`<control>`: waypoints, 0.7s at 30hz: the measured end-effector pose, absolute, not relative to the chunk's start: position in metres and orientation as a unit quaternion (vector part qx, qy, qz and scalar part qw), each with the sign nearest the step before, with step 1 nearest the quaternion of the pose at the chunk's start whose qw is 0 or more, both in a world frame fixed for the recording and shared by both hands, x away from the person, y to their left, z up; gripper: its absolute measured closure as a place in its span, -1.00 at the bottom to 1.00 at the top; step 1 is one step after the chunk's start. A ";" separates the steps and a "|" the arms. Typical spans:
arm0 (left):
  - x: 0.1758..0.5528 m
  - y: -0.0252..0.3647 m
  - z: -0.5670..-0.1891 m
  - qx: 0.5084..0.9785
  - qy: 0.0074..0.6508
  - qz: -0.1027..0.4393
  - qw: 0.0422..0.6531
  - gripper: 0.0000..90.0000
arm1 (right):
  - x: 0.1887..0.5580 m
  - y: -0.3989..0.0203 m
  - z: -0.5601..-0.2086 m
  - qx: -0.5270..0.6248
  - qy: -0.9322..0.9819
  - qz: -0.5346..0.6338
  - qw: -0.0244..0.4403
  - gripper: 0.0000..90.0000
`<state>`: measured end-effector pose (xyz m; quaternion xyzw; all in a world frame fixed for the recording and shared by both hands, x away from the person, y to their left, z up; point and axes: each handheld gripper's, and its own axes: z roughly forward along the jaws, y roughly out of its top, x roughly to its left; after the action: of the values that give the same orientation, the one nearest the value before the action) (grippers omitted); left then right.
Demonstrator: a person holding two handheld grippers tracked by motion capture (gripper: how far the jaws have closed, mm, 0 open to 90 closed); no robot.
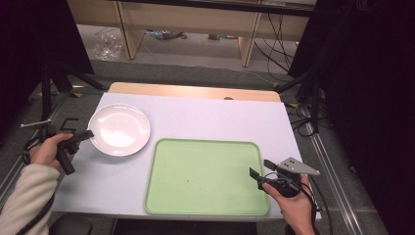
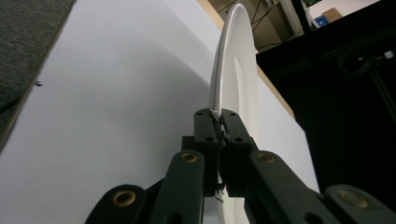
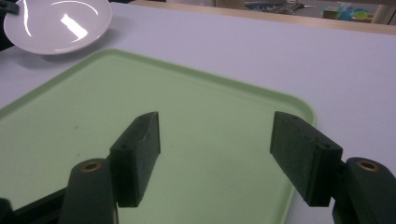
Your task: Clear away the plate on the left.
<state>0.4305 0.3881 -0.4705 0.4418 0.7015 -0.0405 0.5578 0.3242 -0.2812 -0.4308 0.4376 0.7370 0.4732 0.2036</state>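
From the high view we see a white plate (image 1: 119, 129) on the left part of the white table (image 1: 205, 117), just beside the far-left corner of a green tray (image 1: 205, 177) that lies empty toward the near edge. The left gripper (image 1: 86, 134) reaches in from the table's left side and meets the plate's near-left rim, with the left hand (image 1: 49, 151) behind it. The right gripper (image 1: 259, 169) hovers over the tray's right edge, held by the right hand (image 1: 293, 200).

In the left gripper view the left gripper (image 2: 218, 116) has its jaws pinched together on the plate (image 2: 233, 74) rim, the plate standing edge-on in this turned picture. We cannot tell from here whether the plate is lifted or rests on the table.

In the right gripper view the right gripper (image 3: 215, 144) stands with its jaws wide apart and nothing between them, above the tray (image 3: 196, 107). The plate (image 3: 58, 25) sits beyond the tray at the upper left.
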 end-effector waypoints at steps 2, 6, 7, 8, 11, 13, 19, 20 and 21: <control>0.429 0.386 -0.467 0.449 0.702 -0.039 0.551 0.92 | 0.324 -0.281 -0.431 0.438 0.736 0.474 0.204 -0.24; 0.428 0.384 -0.464 0.453 0.696 -0.041 0.555 0.92 | 0.323 -0.283 -0.429 0.437 0.744 0.461 0.207 -0.24; 0.427 0.382 -0.462 0.459 0.692 -0.042 0.556 0.92 | 0.323 -0.283 -0.429 0.438 0.741 0.464 0.210 -0.24; 0.426 0.381 -0.461 0.464 0.690 -0.039 0.554 0.92 | 0.322 -0.283 -0.428 0.441 0.740 0.464 0.206 -0.24; 0.425 0.379 -0.459 0.466 0.686 -0.038 0.557 0.92 | 0.322 -0.283 -0.428 0.441 0.741 0.464 0.205 -0.24; 0.423 0.377 -0.457 0.464 0.687 -0.042 0.558 0.92 | 0.322 -0.283 -0.428 0.442 0.738 0.467 0.207 -0.24; 0.422 0.372 -0.456 0.463 0.683 -0.051 0.563 0.93 | 0.323 -0.282 -0.429 0.439 0.734 0.474 0.208 -0.24; 0.422 0.372 -0.458 0.459 0.671 -0.054 0.579 0.93 | 0.323 -0.282 -0.429 0.438 0.734 0.474 0.208 -0.24; 0.422 0.372 -0.458 0.459 0.671 -0.054 0.579 0.93 | 0.323 -0.282 -0.429 0.438 0.735 0.474 0.209 -0.24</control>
<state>0.4218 0.3716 -0.4579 0.4591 0.6712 -0.0539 0.5795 0.3228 -0.2824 -0.4289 0.4384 0.7345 0.4740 0.2087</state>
